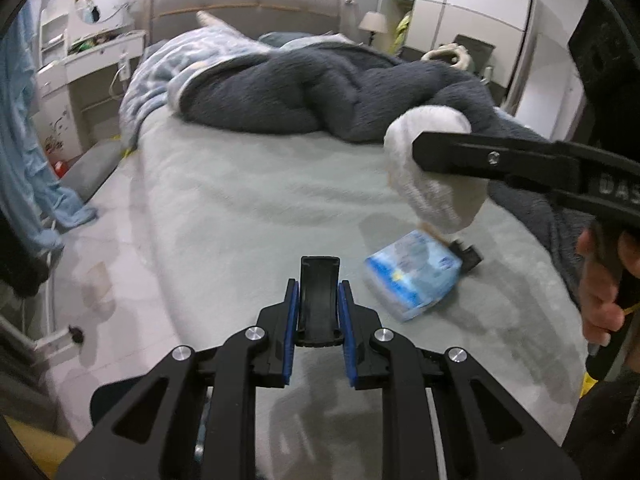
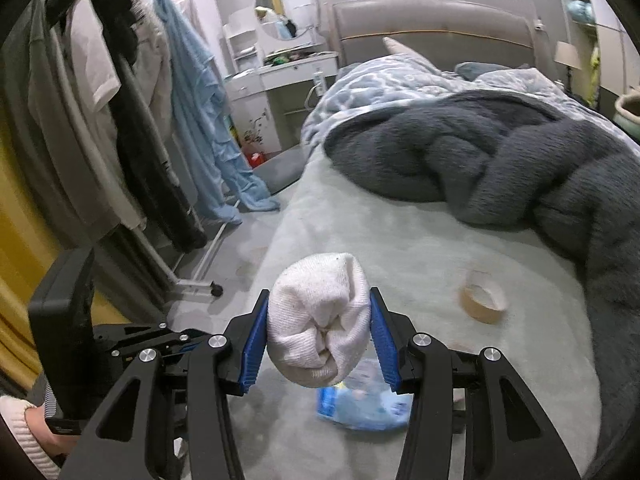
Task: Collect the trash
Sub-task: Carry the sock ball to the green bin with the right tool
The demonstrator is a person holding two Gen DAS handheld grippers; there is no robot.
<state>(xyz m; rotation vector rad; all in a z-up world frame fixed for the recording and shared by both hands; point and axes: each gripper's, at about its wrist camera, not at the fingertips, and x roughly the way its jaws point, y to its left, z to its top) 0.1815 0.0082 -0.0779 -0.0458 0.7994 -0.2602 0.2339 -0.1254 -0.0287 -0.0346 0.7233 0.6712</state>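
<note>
My left gripper (image 1: 319, 300) is shut on a small black plastic piece (image 1: 320, 280) that stands up between its blue pads, over the grey bed sheet (image 1: 240, 208). My right gripper (image 2: 318, 304) is shut on a rolled white sock (image 2: 320, 320), held above the bed. In the left wrist view that sock (image 1: 436, 176) and the right gripper (image 1: 424, 152) hang at the right, with a hand on the handle. A blue tissue pack (image 1: 412, 274) lies on the sheet below the sock, also the tissue pack (image 2: 360, 400) in the right wrist view. A brown tape roll (image 2: 482, 296) rests on the sheet to the right.
A dark grey fluffy blanket (image 2: 500, 160) and a blue patterned duvet (image 2: 380, 80) are heaped toward the headboard (image 2: 432, 24). A clothes rack (image 2: 120, 120) with hanging garments stands left of the bed. A white dressing table (image 2: 288, 72) with a round mirror is behind. A small black item (image 1: 469, 254) lies by the pack.
</note>
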